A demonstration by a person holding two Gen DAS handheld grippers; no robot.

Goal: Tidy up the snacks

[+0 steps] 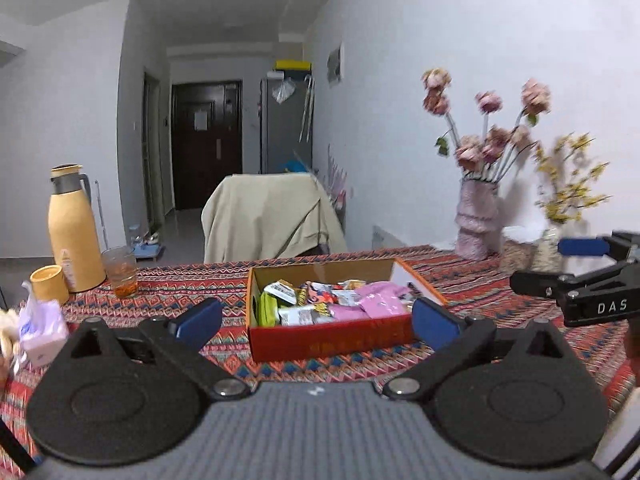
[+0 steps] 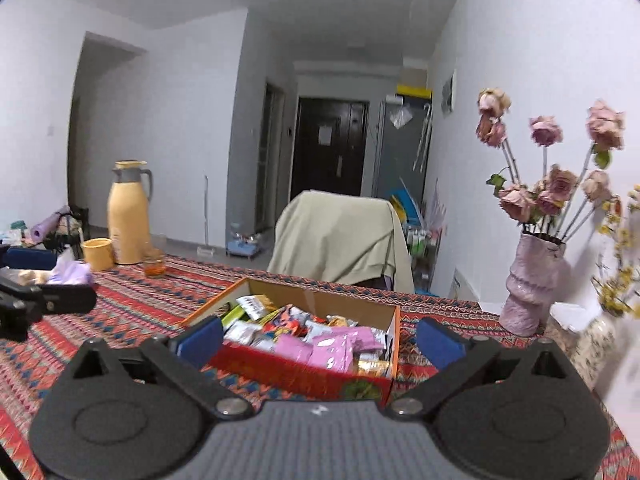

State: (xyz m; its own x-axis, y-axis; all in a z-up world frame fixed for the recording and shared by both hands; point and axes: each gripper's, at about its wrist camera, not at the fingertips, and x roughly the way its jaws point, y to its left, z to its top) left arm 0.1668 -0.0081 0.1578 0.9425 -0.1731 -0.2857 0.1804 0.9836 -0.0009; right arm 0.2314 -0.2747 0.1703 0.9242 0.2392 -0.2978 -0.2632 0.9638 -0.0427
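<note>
I hold my left gripper (image 1: 318, 322) low over the table, and its two blue pads (image 1: 199, 322) stand wide apart with nothing between them. Between the pads and a little beyond them I see the snack box (image 1: 332, 342), an open cardboard box with a red front wall. It stands on the patterned tablecloth (image 1: 180, 280), and its near wall is just past my fingertips, not touching them. Inside the box many small snack packets (image 1: 316, 300) lie mixed together, and a pink packet (image 1: 380, 298) lies on the right side of the pile.

My right gripper (image 2: 320, 340) is also released, the jaws spread wide and holding nothing. From this side the box (image 2: 296, 372) is turned a little, with one corner pointing toward me, and it sits between my two pads, the left pad (image 2: 200, 340) just beside its near left edge. The pink packets (image 2: 332, 350) are close to the near wall here.

In the left wrist view my right gripper appears at the right edge, well apart from the box. Behind the box on the left stand a yellow thermos (image 1: 74, 228), a yellow cup (image 1: 50, 283) and a glass (image 1: 120, 272) with something orange at the bottom. On the right stands a pink vase (image 2: 532, 284) with dried roses. A chair (image 1: 272, 216) covered with a beige cloth is behind the table
</note>
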